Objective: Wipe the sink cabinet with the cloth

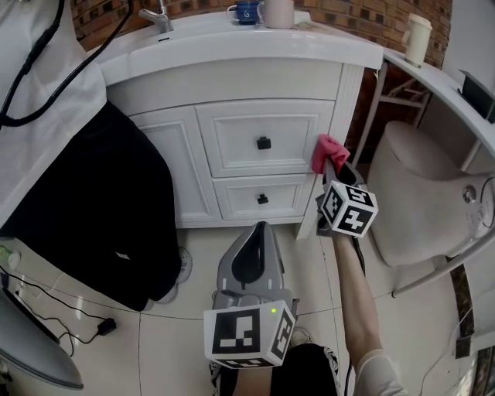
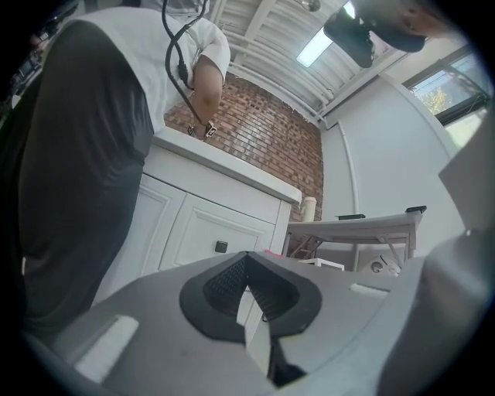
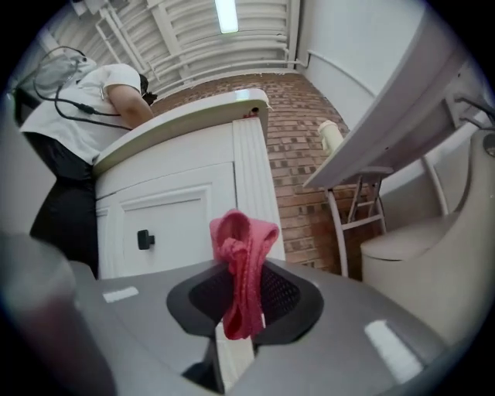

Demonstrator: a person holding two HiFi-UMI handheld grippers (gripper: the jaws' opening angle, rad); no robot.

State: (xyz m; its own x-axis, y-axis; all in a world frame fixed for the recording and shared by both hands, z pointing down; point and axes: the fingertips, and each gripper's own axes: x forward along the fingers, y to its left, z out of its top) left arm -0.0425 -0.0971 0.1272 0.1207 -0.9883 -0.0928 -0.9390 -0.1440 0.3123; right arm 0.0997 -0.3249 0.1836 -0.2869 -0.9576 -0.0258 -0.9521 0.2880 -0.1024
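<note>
Pink cloth (image 1: 326, 149) at the white sink cabinet (image 1: 232, 131) corner.
The right gripper (image 3: 241, 298) clamps the cloth; the left gripper (image 2: 247, 292) is closed, empty; the mug (image 1: 246, 11) contents are hidden.

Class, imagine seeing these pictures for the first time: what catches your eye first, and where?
The pink cloth, pinched in the right gripper by the right corner of the white cabinet. Next, the left gripper, shut and empty, low before the drawers, and a person standing at the cabinet's left.
</note>
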